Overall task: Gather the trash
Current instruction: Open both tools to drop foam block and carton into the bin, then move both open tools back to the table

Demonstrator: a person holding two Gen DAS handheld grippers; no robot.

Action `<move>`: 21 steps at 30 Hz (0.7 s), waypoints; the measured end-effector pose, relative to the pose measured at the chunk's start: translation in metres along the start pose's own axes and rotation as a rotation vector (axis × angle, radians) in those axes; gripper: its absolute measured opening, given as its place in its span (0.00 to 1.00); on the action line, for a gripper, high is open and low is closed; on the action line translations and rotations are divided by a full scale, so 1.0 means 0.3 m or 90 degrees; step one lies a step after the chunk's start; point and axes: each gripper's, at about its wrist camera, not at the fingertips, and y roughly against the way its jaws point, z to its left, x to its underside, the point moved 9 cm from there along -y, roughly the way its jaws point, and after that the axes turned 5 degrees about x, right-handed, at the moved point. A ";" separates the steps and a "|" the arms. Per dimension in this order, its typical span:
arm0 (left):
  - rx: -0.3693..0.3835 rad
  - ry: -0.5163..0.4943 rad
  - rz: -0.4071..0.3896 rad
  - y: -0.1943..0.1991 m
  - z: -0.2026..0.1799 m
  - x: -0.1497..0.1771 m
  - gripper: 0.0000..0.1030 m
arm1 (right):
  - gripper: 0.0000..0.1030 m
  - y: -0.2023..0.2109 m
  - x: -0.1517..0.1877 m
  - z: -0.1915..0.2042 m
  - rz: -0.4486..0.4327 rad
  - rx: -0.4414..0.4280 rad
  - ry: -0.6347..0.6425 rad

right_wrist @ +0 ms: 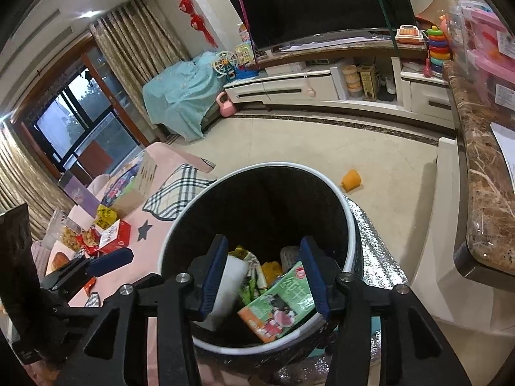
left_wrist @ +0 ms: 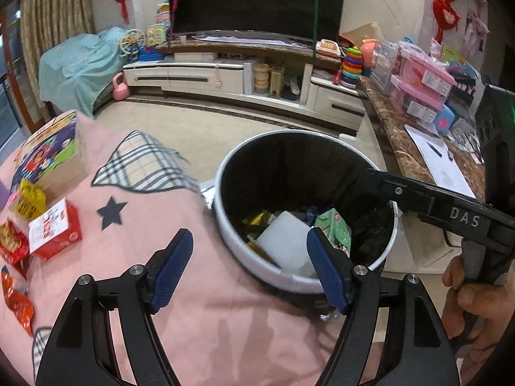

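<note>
A round bin (left_wrist: 225, 222) with a white rim and black liner stands at the edge of the pink cloth; it also shows in the right wrist view (right_wrist: 349, 225). Inside lie a green carton (right_wrist: 280, 302), a white box (left_wrist: 285, 241) and wrappers. My left gripper (left_wrist: 249, 267) is open and empty, over the cloth beside the bin's near rim. My right gripper (right_wrist: 265, 278) is open and empty, held over the bin's mouth; its black body (left_wrist: 450, 212) reaches in from the right. On the cloth lie a red box (left_wrist: 54, 230), a yellow packet (left_wrist: 30, 197) and red wrappers (left_wrist: 16, 299).
A colourful toy box (left_wrist: 51, 151) stands at the cloth's far left. A marble counter (left_wrist: 399, 141) with pink containers runs along the right. An orange cup (right_wrist: 351, 180) lies on the tiled floor. A TV cabinet (left_wrist: 225, 74) stands behind.
</note>
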 end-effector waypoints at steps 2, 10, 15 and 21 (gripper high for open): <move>-0.003 0.019 -0.006 0.022 0.027 0.022 0.73 | 0.53 0.012 0.007 0.015 -0.005 -0.005 0.000; -0.018 0.074 -0.014 0.088 0.125 0.123 0.73 | 0.75 0.051 0.058 0.087 -0.018 -0.027 0.001; -0.024 0.114 -0.029 0.141 0.192 0.188 0.73 | 0.80 0.071 0.095 0.143 -0.020 -0.041 0.007; -0.040 0.173 -0.038 0.198 0.295 0.277 0.73 | 0.82 0.103 0.132 0.227 -0.025 -0.061 0.020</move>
